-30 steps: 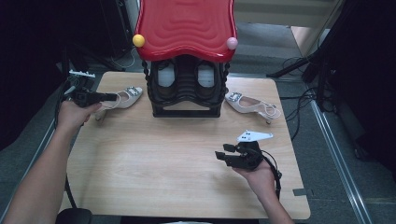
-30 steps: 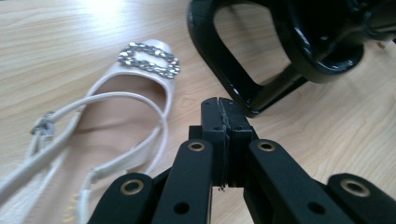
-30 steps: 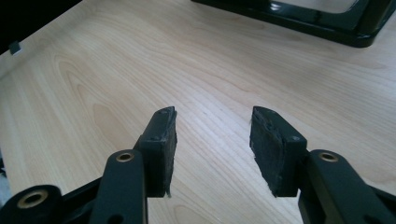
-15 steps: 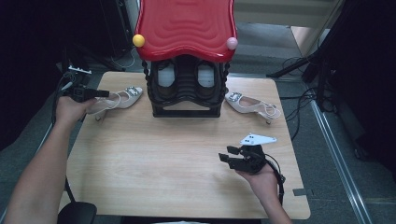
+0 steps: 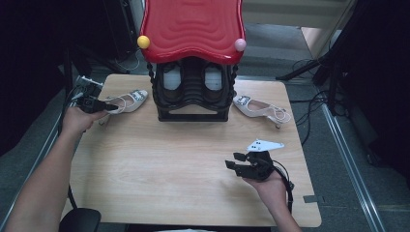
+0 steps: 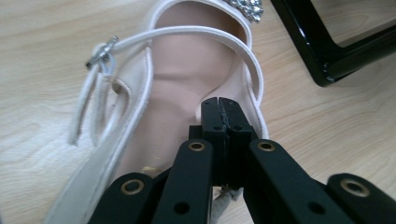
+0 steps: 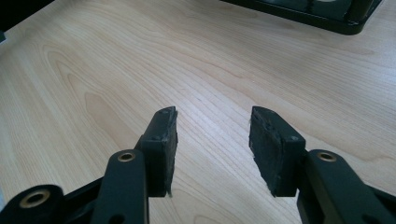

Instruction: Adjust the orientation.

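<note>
left gripper [image 6: 219, 109]: jaws pressed together over sandal [image 5: 126, 101] | sandal toe toward rack [image 5: 193, 99], lengthwise across table | right gripper [image 7: 212, 140]: jaws apart, empty

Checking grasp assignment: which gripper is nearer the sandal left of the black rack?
Left. The left gripper sits at that sandal, jaws shut over its heel end. The right gripper hovers over bare table near the front right, jaws open, well away.

Left tool [image 6: 219, 112] with jaws pressed together, arm extended forward; right tool [image 7: 212, 140] with jaws parted, hand held low
</note>
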